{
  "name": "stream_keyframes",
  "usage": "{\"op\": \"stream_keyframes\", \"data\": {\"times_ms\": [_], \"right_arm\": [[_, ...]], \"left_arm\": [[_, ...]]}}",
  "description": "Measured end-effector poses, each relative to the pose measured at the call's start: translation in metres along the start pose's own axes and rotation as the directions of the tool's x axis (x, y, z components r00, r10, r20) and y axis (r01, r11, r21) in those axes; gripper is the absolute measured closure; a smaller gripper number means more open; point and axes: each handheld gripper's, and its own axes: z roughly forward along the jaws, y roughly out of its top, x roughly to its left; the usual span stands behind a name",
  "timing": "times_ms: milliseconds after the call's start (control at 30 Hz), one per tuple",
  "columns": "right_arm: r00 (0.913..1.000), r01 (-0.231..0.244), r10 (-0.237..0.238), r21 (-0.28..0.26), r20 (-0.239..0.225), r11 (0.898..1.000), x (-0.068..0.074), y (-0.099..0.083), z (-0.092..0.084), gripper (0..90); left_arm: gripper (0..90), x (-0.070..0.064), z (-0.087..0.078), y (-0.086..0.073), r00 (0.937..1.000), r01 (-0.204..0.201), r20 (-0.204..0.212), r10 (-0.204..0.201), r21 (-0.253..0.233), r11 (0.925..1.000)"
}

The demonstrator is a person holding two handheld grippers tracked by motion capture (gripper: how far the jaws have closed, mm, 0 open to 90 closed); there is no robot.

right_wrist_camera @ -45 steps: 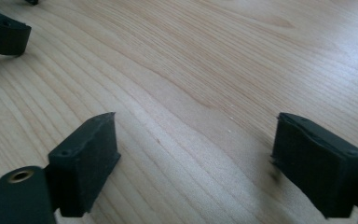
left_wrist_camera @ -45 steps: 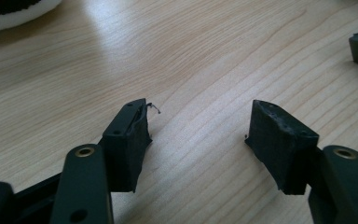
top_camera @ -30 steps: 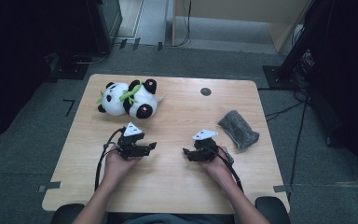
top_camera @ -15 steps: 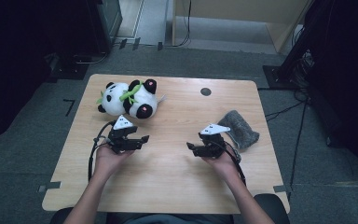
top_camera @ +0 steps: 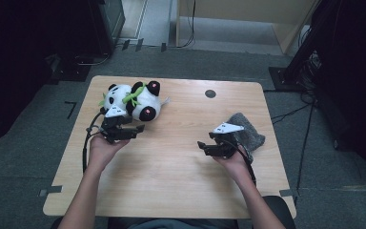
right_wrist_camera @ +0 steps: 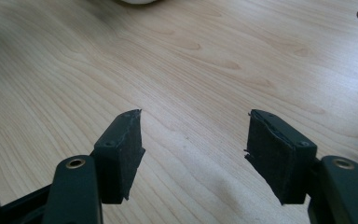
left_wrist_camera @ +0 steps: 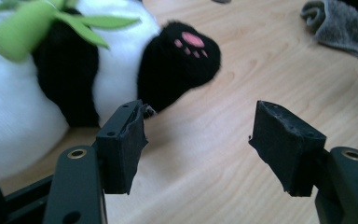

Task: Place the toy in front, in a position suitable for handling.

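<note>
Left gripper (top_camera: 136, 130) and right gripper (top_camera: 201, 146) held low, jaws apart

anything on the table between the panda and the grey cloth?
Just bare wood between the panda plush and the grey cloth in the high view; the right gripper hovers just below that line.

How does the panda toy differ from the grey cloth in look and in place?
The panda toy is black and white, plump, with a green leaf; the grey cloth is one colour and crumpled. The panda lies by the left claw, the cloth by the right claw. Both rest on the table.
</note>
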Motion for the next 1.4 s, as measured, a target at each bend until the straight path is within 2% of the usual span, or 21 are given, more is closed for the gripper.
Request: {"op": "stream_keyframes", "data": {"times_ms": [133,367,533,600,700,933,967,1067,1167,1233,1333,1400], "right_arm": [[1.0,0.002,-0.002,0.011,-0.001,1.0,-0.002,-0.001,0.002,36.8],[0.9998,0.017,-0.016,0.03,-0.006,0.999,0.001,-0.003,0.005,37.7],[0.9998,0.013,-0.012,0.041,-0.015,0.999,0.001,-0.004,0.006,38.6],[0.9997,0.008,-0.007,0.046,-0.023,0.999,0.001,-0.005,0.006,39.3],[0.9997,0.008,-0.007,0.042,-0.025,0.999,0.001,-0.005,0.005,39.5],[0.9997,0.009,-0.007,0.05,-0.022,0.999,0.0,-0.006,0.005,39.7],[0.9998,0.006,-0.005,0.05,-0.022,0.999,-0.001,-0.007,0.004,39.8],[0.9998,0.011,-0.01,0.044,-0.016,0.999,-0.002,-0.007,0.003,40.2],[0.9999,0.004,-0.004,0.039,-0.011,0.999,-0.003,-0.007,0.001,40.5],[1.0,0.007,-0.007,0.032,-0.002,0.999,-0.004,-0.007,0.001,41.0],[1.0,0.006,-0.006,0.031,0.005,0.999,-0.005,-0.007,0.0,41.5],[1.0,0.006,-0.006,0.035,0.003,0.999,-0.005,-0.007,0.0,43.0]], "left_arm": [[35.0,0.009,0.0,0.007,0.9998,-0.008,-0.016,0.008,-0.003,1.0],[36.8,0.032,-0.009,0.02,0.9989,0.012,-0.046,-0.014,-0.029,0.9995],[37.3,0.047,-0.011,0.032,0.9964,-0.004,-0.085,0.002,-0.022,0.9997],[37.2,0.052,-0.01,0.035,0.9961,-0.009,-0.087,0.007,-0.021,0.9997],[37.5,0.06,-0.003,0.039,0.9961,-0.002,-0.088,0.001,-0.017,0.9999],[37.2,0.069,0.013,0.042,0.9961,-0.005,-0.088,0.004,-0.019,0.9998],[37.2,0.07,0.016,0.041,0.9964,0.003,-0.084,-0.004,-0.011,0.9999],[36.8,0.072,0.026,0.038,0.9965,-0.01,-0.083,0.011,0.008,0.9999],[37.6,0.073,0.032,0.038,0.9972,-0.001,-0.075,0.0,-0.017,0.9998],[43.1,0.074,0.035,0.037,0.9971,0.006,-0.076,-0.008,-0.026,0.9997],[53.3,0.075,0.039,0.036,0.9979,0.021,-0.06,-0.022,-0.012,0.9997],[59.6,0.076,0.039,0.037,0.9971,0.064,-0.042,-0.064,-0.006,0.998]]}}
